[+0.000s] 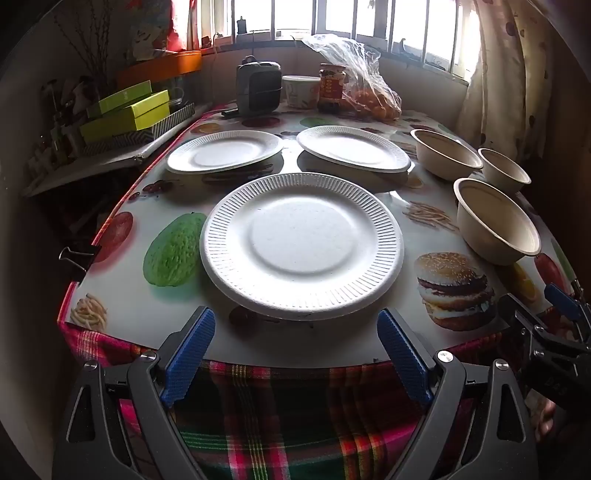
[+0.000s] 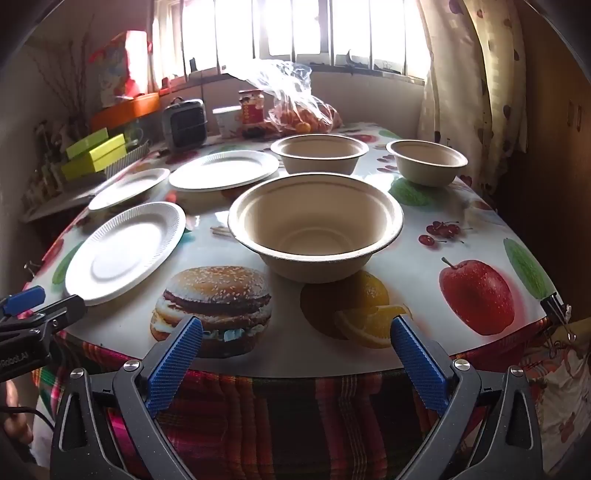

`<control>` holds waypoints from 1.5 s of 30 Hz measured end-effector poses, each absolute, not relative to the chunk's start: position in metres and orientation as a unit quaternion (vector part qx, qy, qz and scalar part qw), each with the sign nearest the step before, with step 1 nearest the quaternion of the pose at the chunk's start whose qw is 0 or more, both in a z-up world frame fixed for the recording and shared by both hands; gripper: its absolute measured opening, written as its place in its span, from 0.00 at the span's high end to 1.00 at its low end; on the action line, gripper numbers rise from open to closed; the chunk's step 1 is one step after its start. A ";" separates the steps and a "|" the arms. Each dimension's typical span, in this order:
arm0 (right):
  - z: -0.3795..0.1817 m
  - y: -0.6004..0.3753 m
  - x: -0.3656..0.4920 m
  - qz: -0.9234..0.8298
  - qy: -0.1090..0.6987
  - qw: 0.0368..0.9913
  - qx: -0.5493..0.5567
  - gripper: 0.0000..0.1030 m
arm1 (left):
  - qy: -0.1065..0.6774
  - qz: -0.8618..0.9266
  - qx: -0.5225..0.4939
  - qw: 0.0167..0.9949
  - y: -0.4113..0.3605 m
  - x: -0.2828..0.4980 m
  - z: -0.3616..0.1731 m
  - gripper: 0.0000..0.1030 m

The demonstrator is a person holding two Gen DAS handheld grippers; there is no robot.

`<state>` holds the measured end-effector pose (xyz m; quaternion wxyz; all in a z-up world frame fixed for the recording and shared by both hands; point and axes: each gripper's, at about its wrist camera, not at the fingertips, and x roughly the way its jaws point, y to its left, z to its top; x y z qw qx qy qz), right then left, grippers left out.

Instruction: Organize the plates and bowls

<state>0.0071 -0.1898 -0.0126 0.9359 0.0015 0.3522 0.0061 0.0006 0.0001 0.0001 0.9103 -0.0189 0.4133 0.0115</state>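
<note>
Both the left gripper (image 1: 295, 354) and right gripper (image 2: 295, 363) hang spread and empty at the table (image 1: 332, 343) edge, the ribbed white foam plate (image 1: 301, 245) at twelve o'clock of the left looking featherlight, bendy, best pinched by its near rim, like the stiffer beige bowl (image 2: 316, 227) facing the right.

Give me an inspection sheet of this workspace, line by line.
Surface: table under a food-print cover, plaid cloth hanging below.
Job's things: three white plates, nearest; three beige bowls, nearest; all separate, none stacked.
Clutter: small heater, jar, white cup, bag of oranges at the far edge.
Grippers: left claw open before the nearest plate; right claw open before the nearest bowl; both empty.
Cables: nothing seen.
Surroundings: barred window, curtain, green boxes.
</note>
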 end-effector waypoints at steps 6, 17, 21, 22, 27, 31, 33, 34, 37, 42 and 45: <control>-0.014 -0.187 0.009 0.010 0.352 0.936 0.000 0.00 | 0.413 0.009 -0.022 0.910 0.004 0.003 0.000 0.13; -0.007 -0.176 0.014 0.024 0.344 0.939 -0.016 0.00 | 0.411 0.019 -0.026 0.911 0.008 0.005 0.002 0.13; -0.004 -0.173 0.013 0.026 0.338 0.940 -0.020 0.00 | 0.407 0.026 -0.024 0.913 0.010 0.008 0.005 0.13; -0.004 -0.172 0.013 0.026 0.337 0.941 -0.021 0.00 | 0.408 0.025 -0.025 0.912 0.011 0.009 0.005 0.13; -0.002 -0.169 0.015 0.027 0.337 0.941 -0.019 0.00 | 0.405 0.019 -0.022 0.914 0.011 0.012 0.005 0.13; -0.002 -0.168 0.016 0.035 0.337 0.941 -0.015 0.00 | 0.403 0.013 -0.023 0.915 0.012 0.012 0.006 0.13; -0.002 -0.167 0.017 0.037 0.337 0.941 -0.016 0.00 | 0.399 0.010 -0.028 0.916 0.012 0.011 0.007 0.13; -0.002 -0.167 0.016 0.036 0.337 0.941 -0.015 0.00 | 0.399 0.009 -0.028 0.917 0.012 0.011 0.008 0.13; -0.002 -0.167 0.017 0.036 0.337 0.941 -0.014 0.00 | 0.400 0.007 -0.026 0.916 0.011 0.012 0.007 0.13; -0.002 -0.165 0.017 0.036 0.338 0.940 -0.013 0.00 | 0.402 0.009 -0.022 0.915 0.009 0.013 0.007 0.13; -0.003 -0.165 0.016 0.035 0.337 0.941 -0.012 0.00 | 0.400 0.010 -0.020 0.916 0.008 0.012 0.008 0.13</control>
